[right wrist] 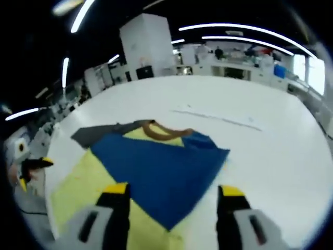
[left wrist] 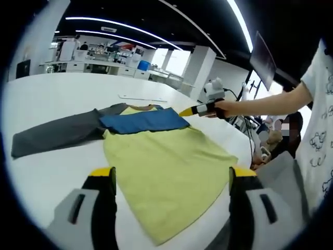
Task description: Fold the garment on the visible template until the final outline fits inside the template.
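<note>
Nearest the lens in the left gripper view, the left gripper (left wrist: pixel 171 177) stood with its jaws wide apart and empty above the hem of the garment (left wrist: pixel 166 161), a shirt with a yellow-green body lying flat on the white table (left wrist: pixel 52 94). Its blue sleeve (left wrist: pixel 143 121) was folded across the chest, while the grey sleeve (left wrist: pixel 57 133) stretched out straight to the side. A brown collar (right wrist: pixel 161 130) showed at the neck. At the shirt's far shoulder a person's hand (left wrist: pixel 221 108) held the right gripper (right wrist: pixel 171 195); in the right gripper view its jaws were spread wide, gripping nothing, over the folded blue sleeve.
</note>
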A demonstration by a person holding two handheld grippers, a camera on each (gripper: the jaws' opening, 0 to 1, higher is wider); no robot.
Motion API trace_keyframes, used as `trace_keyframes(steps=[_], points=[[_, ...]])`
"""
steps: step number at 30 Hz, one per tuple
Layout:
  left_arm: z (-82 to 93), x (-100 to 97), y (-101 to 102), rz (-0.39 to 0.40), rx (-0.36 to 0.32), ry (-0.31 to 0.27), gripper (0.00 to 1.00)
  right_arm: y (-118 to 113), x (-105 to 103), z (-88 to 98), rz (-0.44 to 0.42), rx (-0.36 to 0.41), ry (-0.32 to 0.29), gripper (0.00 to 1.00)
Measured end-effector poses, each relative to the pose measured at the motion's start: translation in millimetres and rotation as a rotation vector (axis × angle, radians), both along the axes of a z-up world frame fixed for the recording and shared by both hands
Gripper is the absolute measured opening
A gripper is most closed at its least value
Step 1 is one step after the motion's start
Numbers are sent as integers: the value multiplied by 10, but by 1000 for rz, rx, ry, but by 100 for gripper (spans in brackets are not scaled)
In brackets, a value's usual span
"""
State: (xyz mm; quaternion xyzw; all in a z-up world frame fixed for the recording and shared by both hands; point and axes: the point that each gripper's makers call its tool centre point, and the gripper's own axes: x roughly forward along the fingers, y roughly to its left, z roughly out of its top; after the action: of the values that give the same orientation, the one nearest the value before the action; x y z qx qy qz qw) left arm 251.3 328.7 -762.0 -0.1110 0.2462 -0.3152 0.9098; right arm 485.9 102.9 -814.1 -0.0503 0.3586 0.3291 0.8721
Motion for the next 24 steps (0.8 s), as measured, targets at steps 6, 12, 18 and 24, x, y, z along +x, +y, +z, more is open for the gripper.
trace_keyframes(steps=[6,12,18,24], points=[[-19,-22,-18,2,-1,6,87,-6,-48,-43,-26,-8,13,45],[-4,-48,13,13,-4,5,87,-55,-21,-80,-62,-12,27,31],[-14,-58,39,19,-2,9,87,-113,-68,-135,-90,-22,51,20],[-40,-69,9,18,-4,16,87,-180,-71,-164,-119,-12,65,0]])
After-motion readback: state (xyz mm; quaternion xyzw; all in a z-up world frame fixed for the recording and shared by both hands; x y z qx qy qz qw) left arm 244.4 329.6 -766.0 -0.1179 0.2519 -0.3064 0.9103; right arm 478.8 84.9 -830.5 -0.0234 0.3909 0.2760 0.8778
